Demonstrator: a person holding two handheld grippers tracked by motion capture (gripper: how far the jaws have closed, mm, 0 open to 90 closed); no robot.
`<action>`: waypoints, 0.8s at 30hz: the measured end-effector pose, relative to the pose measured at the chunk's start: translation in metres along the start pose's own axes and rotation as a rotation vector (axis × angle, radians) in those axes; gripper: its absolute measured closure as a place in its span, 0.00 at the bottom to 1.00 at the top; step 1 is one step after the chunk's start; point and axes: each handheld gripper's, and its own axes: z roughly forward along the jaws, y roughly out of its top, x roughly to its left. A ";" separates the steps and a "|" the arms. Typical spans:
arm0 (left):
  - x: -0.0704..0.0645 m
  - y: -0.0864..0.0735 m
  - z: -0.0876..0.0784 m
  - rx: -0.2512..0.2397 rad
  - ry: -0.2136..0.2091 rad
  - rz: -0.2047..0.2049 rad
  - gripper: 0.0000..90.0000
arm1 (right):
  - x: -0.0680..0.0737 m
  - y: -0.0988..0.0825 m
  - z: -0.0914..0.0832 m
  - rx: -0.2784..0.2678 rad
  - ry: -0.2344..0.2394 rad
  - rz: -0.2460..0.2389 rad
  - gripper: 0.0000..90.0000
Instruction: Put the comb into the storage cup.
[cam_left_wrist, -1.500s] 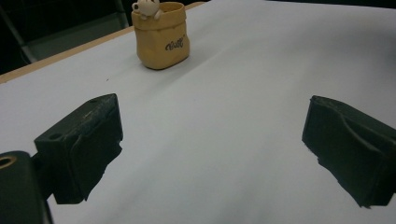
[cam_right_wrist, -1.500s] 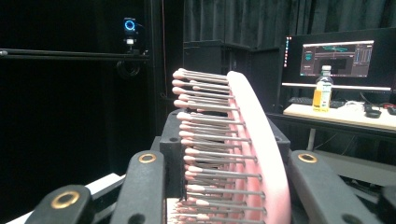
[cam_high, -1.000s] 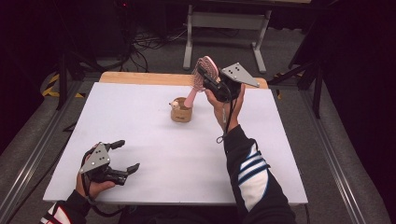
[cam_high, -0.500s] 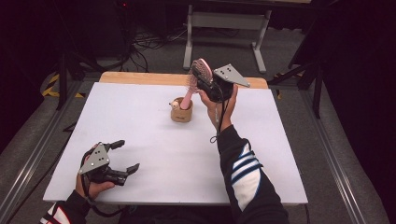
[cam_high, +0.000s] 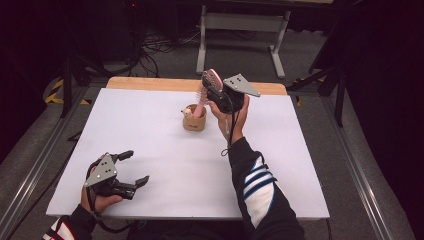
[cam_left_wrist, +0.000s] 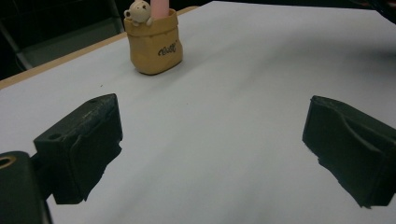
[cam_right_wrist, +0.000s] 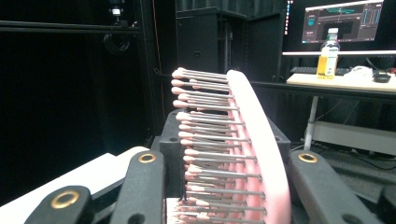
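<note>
Right claw (cam_high: 214, 90) clamped on the head of a pink hairbrush (cam_high: 209, 86), near the middle of the desk's (cam_high: 150, 135) far edge. Since the previous second the claw has sunk and shifted left, so the brush handle now enters the tan cup (cam_high: 194, 119) with the small bear on its rim; the placing appears nearly complete, release pending. Left claw (cam_high: 131, 167), jaws wide and empty, rests unchanged at the near left corner.
</note>
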 end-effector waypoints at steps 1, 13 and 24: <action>0.000 0.000 0.000 0.001 0.000 0.000 0.06 | 0.000 -0.001 0.000 0.004 -0.002 0.000 0.70; 0.000 0.000 0.000 0.003 0.003 0.003 0.06 | 0.001 -0.017 0.003 0.029 0.010 0.016 0.70; -0.003 0.000 0.002 0.004 -0.002 0.002 0.07 | -0.002 -0.034 0.003 0.056 0.022 0.045 0.70</action>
